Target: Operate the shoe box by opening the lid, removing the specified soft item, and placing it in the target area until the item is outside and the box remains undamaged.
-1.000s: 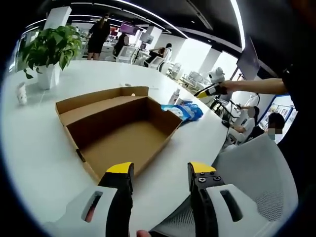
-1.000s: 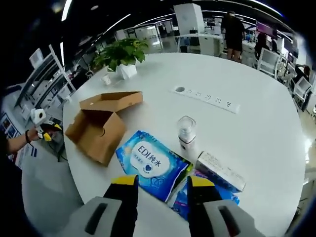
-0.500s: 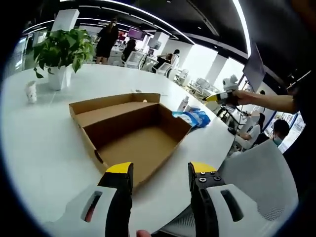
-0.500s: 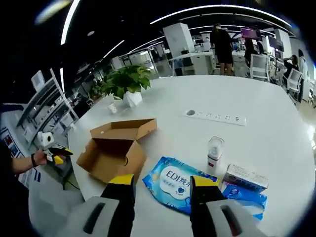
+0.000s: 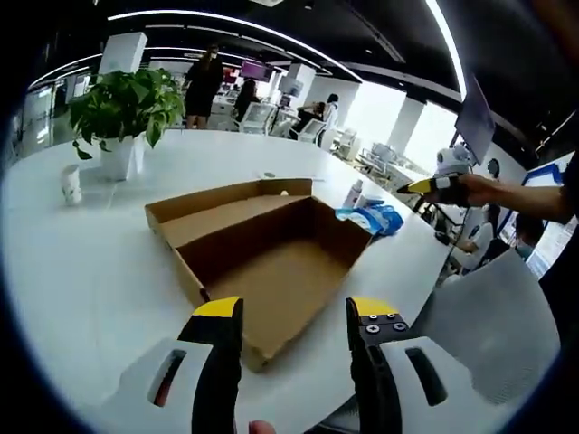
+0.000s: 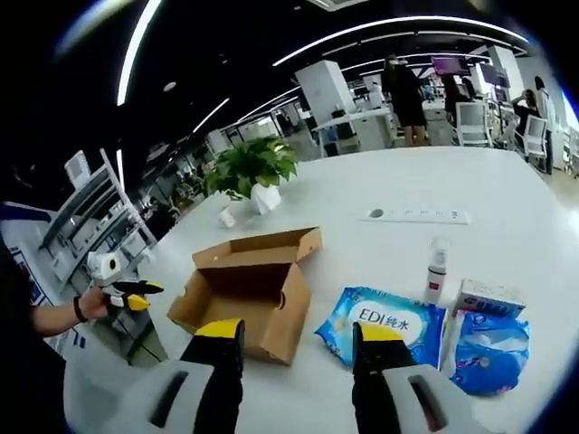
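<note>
In the left gripper view the left gripper [image 5: 294, 312] holds its jaws apart on nothing, above the near edge of the open, empty shoe box [image 5: 262, 249] on the white table [image 5: 81, 262], a potted plant [image 5: 122, 108] at 11 o'clock. In the right gripper view the right gripper [image 6: 298, 333] is likewise spread and empty, with the box at 10 o'clock and the blue wipes pack [image 6: 384, 321] at 1 o'clock outside it on the table.
</note>
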`<action>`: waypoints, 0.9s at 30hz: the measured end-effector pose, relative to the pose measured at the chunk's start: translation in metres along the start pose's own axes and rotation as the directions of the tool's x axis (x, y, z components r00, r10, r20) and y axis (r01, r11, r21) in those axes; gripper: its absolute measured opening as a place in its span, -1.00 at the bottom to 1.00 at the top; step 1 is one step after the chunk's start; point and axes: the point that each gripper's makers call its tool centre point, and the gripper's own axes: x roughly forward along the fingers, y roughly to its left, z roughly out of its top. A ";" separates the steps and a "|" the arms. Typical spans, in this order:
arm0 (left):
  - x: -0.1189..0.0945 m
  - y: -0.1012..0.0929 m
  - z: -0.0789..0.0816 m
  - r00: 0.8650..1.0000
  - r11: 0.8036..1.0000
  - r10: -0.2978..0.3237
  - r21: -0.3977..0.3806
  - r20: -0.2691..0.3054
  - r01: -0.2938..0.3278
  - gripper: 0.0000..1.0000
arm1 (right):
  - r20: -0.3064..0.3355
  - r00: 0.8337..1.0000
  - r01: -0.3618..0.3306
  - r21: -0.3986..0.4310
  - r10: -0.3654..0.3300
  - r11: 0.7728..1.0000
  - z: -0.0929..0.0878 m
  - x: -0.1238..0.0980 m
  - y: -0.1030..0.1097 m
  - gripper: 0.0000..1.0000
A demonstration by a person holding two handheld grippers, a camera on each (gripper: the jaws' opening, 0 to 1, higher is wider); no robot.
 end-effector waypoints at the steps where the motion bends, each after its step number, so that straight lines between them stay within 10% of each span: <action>1: 0.001 0.000 0.000 1.000 1.000 0.001 0.001 -0.001 -0.001 -0.07 | 0.010 1.000 -0.001 0.006 0.001 1.000 -0.001 0.000 0.003 -0.09; 27: -0.003 0.043 -0.010 0.987 0.984 0.154 -0.103 0.044 -0.148 -0.07 | 0.043 0.999 0.001 0.072 -0.004 0.997 -0.060 0.028 0.062 -0.04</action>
